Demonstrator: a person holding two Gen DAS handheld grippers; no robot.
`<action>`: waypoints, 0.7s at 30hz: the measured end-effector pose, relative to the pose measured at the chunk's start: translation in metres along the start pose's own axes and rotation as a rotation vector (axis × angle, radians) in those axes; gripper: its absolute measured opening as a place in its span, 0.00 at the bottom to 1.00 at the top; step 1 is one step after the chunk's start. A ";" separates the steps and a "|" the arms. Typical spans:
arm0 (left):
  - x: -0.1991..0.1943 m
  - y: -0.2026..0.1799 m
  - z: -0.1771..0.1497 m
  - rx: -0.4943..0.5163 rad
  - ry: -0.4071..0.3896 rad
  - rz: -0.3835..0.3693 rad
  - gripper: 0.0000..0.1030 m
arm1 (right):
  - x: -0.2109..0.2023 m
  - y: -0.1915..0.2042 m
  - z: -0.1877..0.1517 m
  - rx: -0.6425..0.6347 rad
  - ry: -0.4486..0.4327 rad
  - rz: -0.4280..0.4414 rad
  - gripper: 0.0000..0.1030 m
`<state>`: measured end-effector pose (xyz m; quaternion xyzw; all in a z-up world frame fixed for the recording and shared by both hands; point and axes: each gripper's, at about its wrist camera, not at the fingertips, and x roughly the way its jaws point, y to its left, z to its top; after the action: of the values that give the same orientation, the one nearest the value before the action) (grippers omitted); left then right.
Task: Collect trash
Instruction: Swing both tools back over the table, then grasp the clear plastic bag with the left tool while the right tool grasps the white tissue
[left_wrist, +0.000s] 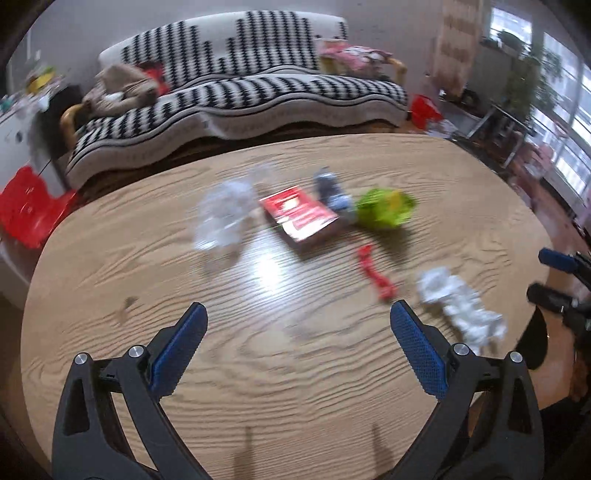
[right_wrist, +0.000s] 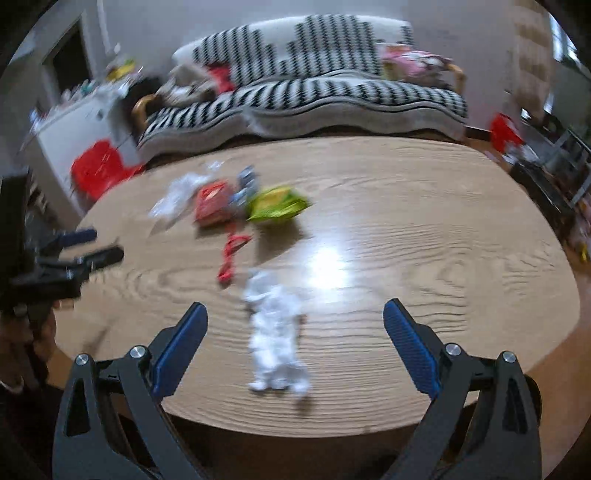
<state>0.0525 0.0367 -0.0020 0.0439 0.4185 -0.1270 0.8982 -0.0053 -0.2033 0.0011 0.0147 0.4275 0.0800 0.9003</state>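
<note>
green packet (left_wrist: 384, 207), black-and-white zigzag sofa (left_wrist: 236, 92)

You are working in a lived-in living room of a home. A long sofa under a black-and-white zigzag-patterned cover (left_wrist: 236, 92) is standing behind the oval wood-grain surface (left_wrist: 258, 350). Potted green plants (left_wrist: 528, 77) are sitting by a bright window (left_wrist: 576, 122), and a red plastic stool (left_wrist: 26, 210) is standing beside a white cabinet (right_wrist: 74, 125).

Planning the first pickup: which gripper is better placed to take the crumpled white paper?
Right. The crumpled white paper lies straight ahead between the open right gripper's fingers; for the open left gripper it sits off to one side.
</note>
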 end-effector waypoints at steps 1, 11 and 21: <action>-0.001 0.006 -0.002 -0.006 0.004 0.005 0.93 | 0.007 0.010 0.000 -0.022 0.016 0.003 0.90; 0.014 0.047 -0.012 -0.051 0.040 0.034 0.93 | 0.038 0.036 -0.011 -0.099 0.079 -0.012 0.90; 0.094 0.068 0.028 0.004 0.061 0.122 0.93 | 0.076 0.023 -0.011 -0.082 0.161 -0.036 0.90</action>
<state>0.1492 0.0791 -0.0571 0.0752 0.4418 -0.0715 0.8911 0.0298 -0.1688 -0.0621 -0.0362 0.4952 0.0823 0.8641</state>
